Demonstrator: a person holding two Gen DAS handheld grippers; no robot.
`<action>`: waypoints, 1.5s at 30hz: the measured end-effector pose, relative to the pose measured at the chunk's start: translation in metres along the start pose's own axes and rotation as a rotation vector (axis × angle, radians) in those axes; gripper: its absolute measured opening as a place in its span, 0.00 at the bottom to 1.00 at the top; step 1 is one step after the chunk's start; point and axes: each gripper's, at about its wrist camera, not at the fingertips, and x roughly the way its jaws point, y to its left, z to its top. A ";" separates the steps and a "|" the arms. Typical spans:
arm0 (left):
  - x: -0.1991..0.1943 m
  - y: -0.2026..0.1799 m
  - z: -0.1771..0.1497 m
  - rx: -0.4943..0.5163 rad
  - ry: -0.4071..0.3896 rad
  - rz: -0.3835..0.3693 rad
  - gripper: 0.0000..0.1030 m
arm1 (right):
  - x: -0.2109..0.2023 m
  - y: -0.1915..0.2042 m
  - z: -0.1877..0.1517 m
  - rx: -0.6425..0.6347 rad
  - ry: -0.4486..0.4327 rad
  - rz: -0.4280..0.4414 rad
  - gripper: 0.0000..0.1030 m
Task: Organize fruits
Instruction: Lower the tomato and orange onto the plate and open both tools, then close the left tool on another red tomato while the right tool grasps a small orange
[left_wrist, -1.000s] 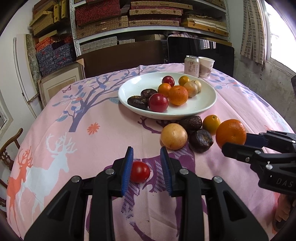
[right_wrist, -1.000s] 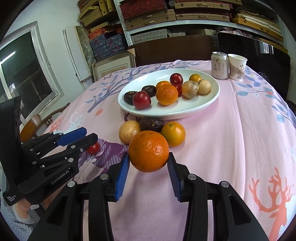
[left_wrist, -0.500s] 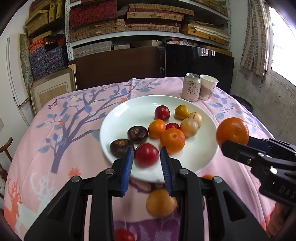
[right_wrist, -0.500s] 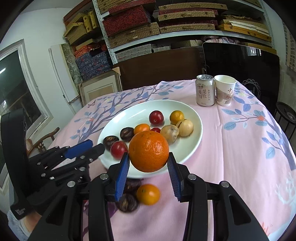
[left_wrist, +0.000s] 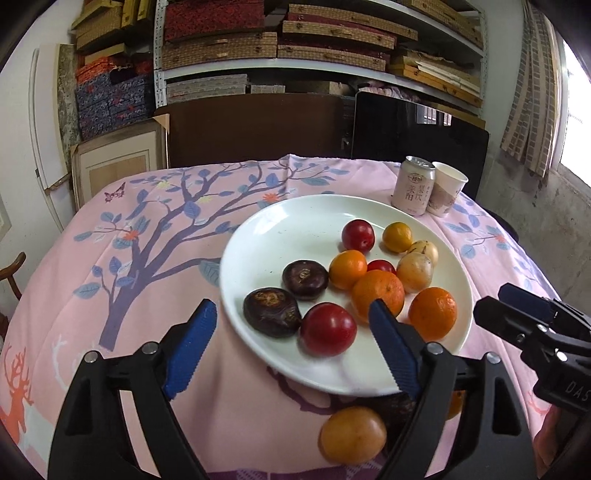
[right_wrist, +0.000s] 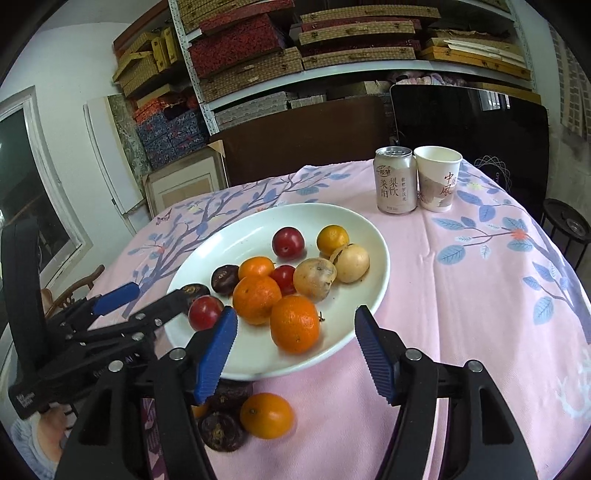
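Observation:
A white plate (left_wrist: 295, 229) (right_wrist: 365, 236) on the pink tablecloth holds several fruits. A red plum (left_wrist: 328, 329) (right_wrist: 205, 313) lies at its near edge, just beyond my open, empty left gripper (left_wrist: 291, 343). A large orange (right_wrist: 294, 324) (left_wrist: 433, 314) lies on the plate's near side, between the spread fingers of my open, empty right gripper (right_wrist: 293, 350). Loose on the cloth in front of the plate are a yellow passion fruit (left_wrist: 352, 435), a small orange (right_wrist: 266, 415) and dark passion fruits (right_wrist: 221, 431).
A drink can (right_wrist: 393, 180) (left_wrist: 413, 190) and a paper cup (right_wrist: 438, 178) (left_wrist: 446, 193) stand behind the plate at the right. Chairs and shelves of boxes are beyond the table's far edge.
Both grippers moved over the plate and opened. The left let go of the red plum and the right let go of the large orange; both fruits now rest on the plate.

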 end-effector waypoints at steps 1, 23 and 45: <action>-0.003 0.001 -0.002 -0.001 -0.002 0.004 0.82 | -0.001 0.000 -0.002 -0.002 0.001 0.000 0.65; -0.065 0.016 -0.108 0.077 0.122 0.056 0.88 | -0.018 0.004 -0.044 -0.040 0.084 0.010 0.69; -0.053 0.007 -0.106 0.066 0.171 -0.076 0.28 | 0.014 0.007 -0.055 0.022 0.196 0.127 0.36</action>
